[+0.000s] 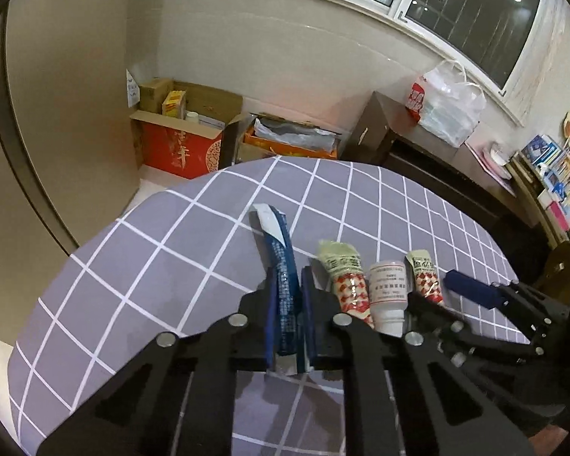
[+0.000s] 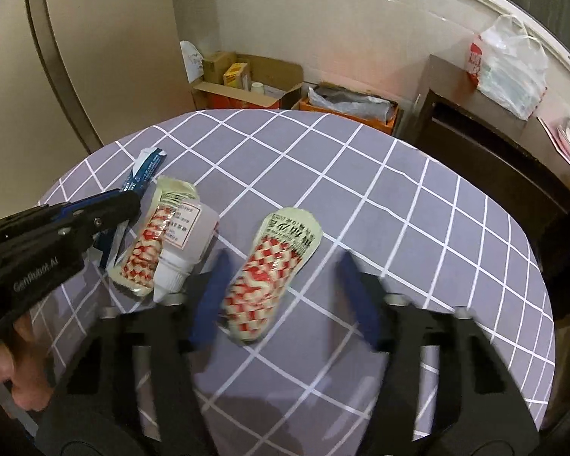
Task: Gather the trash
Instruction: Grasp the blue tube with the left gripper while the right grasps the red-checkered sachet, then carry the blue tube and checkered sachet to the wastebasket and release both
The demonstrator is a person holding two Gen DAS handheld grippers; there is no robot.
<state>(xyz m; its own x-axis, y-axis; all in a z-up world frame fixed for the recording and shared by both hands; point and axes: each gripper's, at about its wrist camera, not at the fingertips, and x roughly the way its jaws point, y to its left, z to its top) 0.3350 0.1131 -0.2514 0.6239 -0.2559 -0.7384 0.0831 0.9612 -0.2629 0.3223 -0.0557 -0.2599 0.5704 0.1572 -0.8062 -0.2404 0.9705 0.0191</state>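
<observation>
The left gripper (image 1: 289, 296) is closed on a long blue wrapper (image 1: 281, 266); its two blue pads press the wrapper from both sides, and the far end of the wrapper, with a white torn flap, sticks out forward over the table. In the right wrist view the same gripper comes in from the left edge, with a part of the person's hand (image 2: 3, 364) under it.

The right gripper (image 2: 281, 285) is open, its blue fingers wide apart. Between them, near the left finger, lies a red-and-white checkered packet (image 2: 269, 266) with pale green ends, flat on the cloth. The pictures do not show clearly if the finger touches it.

Just to the left of this packet lies a small white plastic bottle (image 2: 186, 243) on its side, with a printed label and its cap toward the camera. A second checkered packet (image 2: 152, 239) lies against the left side of the bottle, and the blue wrapper is beside it.

All these things are on a round table covered with a grey-purple checked tablecloth (image 2: 418, 228) with white lines.

Behind the table, on the floor by the wall, stand open cardboard boxes: a red one (image 1: 178, 148) and an orange one (image 1: 288, 144) with clear plastic film in it. To the right is a dark wooden cabinet (image 1: 399, 140), and a white plastic bag (image 1: 448, 106) sits on its top, under a window (image 1: 467, 11).
</observation>
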